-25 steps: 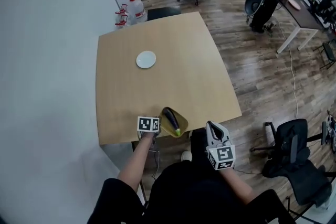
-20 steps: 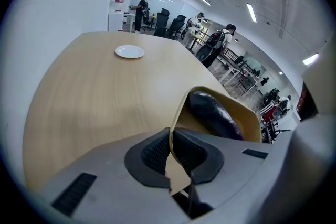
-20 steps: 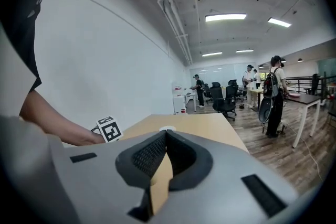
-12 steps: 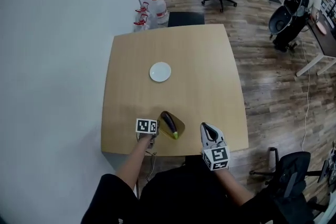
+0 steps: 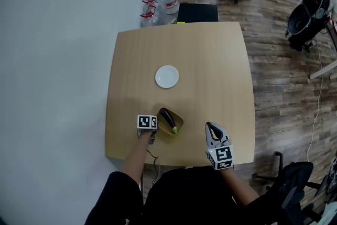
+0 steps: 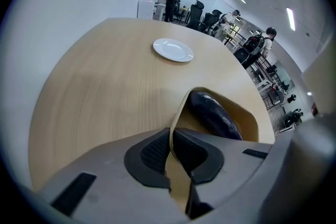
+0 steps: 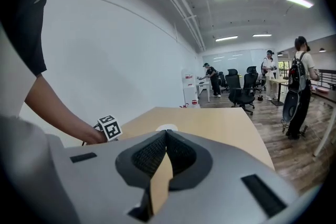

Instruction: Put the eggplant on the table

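A dark purple eggplant (image 5: 168, 118) with a green stem end lies in a shallow tan wooden bowl (image 5: 178, 123) over the near part of the light wood table (image 5: 210, 76). My left gripper (image 5: 157, 127) is shut on the bowl's left rim. In the left gripper view the pads (image 6: 152, 152) pinch the thin rim of the bowl (image 6: 247, 118), and the eggplant (image 6: 215, 115) lies just beyond them. My right gripper (image 5: 212, 129) is shut and empty over the table's near right part. Its closed jaws (image 7: 166, 135) point across the table.
A small white plate (image 5: 167, 76) sits mid-table, also seen in the left gripper view as the plate (image 6: 172, 50). Water jugs (image 5: 160, 2) and a black stool (image 5: 197, 12) stand past the far edge. A white wall runs along the left. Office chairs and people are far off.
Both grippers have moved forward from the table's near edge to over its surface. The left one carried the bowl and eggplant along, closer to the white plate.
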`<action>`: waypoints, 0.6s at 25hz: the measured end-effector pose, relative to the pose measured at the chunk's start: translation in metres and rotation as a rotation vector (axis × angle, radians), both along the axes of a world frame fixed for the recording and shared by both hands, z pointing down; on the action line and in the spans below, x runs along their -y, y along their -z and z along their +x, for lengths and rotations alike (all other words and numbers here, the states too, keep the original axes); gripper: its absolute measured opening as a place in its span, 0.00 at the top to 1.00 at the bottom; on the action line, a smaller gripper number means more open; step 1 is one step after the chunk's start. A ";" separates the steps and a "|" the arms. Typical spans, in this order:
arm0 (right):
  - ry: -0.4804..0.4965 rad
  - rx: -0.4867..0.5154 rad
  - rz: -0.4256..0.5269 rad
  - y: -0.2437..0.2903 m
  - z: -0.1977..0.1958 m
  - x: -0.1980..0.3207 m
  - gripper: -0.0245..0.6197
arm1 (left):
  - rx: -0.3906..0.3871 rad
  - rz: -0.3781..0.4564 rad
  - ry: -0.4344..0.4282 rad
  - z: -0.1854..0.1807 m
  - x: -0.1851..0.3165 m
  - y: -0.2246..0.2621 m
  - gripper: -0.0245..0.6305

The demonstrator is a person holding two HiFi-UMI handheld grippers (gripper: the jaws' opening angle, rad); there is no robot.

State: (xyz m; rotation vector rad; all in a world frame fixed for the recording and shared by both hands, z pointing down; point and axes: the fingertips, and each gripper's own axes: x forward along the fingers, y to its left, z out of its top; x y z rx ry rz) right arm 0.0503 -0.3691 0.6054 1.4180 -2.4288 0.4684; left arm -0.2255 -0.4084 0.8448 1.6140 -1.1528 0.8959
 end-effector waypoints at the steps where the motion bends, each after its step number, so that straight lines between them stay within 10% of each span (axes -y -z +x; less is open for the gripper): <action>1: 0.002 -0.002 -0.009 -0.002 0.001 0.005 0.87 | 0.002 -0.006 0.007 -0.002 0.005 -0.003 0.93; 11: -0.023 0.016 -0.028 -0.017 0.031 0.052 0.87 | 0.048 -0.039 0.048 -0.009 0.019 -0.024 0.91; 15: -0.052 0.031 -0.037 -0.022 0.042 0.059 0.87 | -0.022 -0.045 0.054 -0.008 0.015 -0.015 0.73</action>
